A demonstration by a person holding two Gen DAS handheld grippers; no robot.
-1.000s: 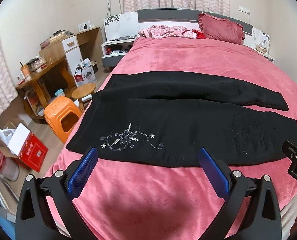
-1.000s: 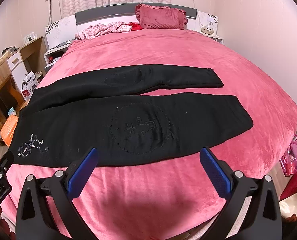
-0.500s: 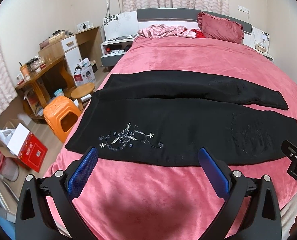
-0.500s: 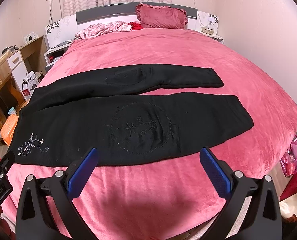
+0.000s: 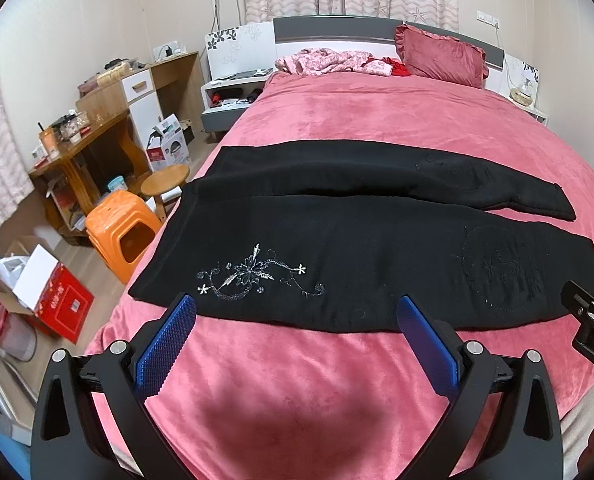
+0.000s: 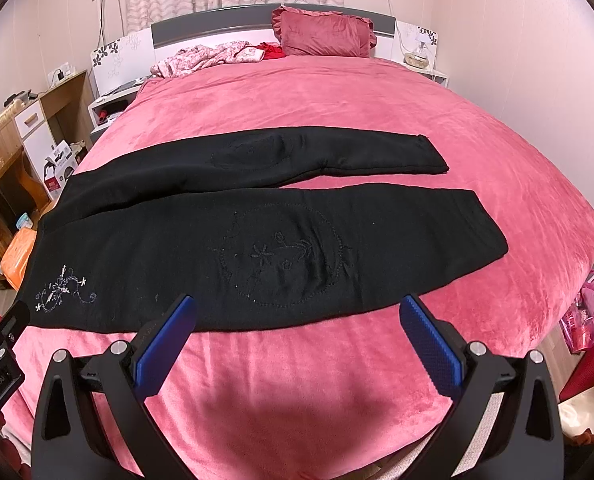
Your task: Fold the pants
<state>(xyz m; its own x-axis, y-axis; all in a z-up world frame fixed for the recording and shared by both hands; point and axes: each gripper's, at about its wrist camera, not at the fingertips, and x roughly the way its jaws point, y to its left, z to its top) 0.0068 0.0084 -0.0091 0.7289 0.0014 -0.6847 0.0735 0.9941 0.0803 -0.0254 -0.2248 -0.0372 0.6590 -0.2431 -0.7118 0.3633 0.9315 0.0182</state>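
Note:
Black pants (image 5: 357,240) lie spread flat across the pink bed (image 5: 377,120), waist at the left, both legs running right, the far leg narrower. White floral embroidery marks the near leg by the waist. The pants also show in the right wrist view (image 6: 257,232). My left gripper (image 5: 295,320) is open and empty, just above the pants' near edge by the embroidery. My right gripper (image 6: 297,320) is open and empty, above the near edge at the knee. Part of the other gripper shows at each view's side.
A red pillow (image 5: 441,56) and crumpled pink clothes (image 5: 329,60) lie at the headboard. Left of the bed stand an orange stool (image 5: 117,228), a wooden stool (image 5: 165,180), a cluttered desk (image 5: 97,132) and a red box (image 5: 57,300). Bags (image 6: 585,320) stand at the right.
Both grippers have crept slightly forward toward the pants' near edge. The pants have not moved.

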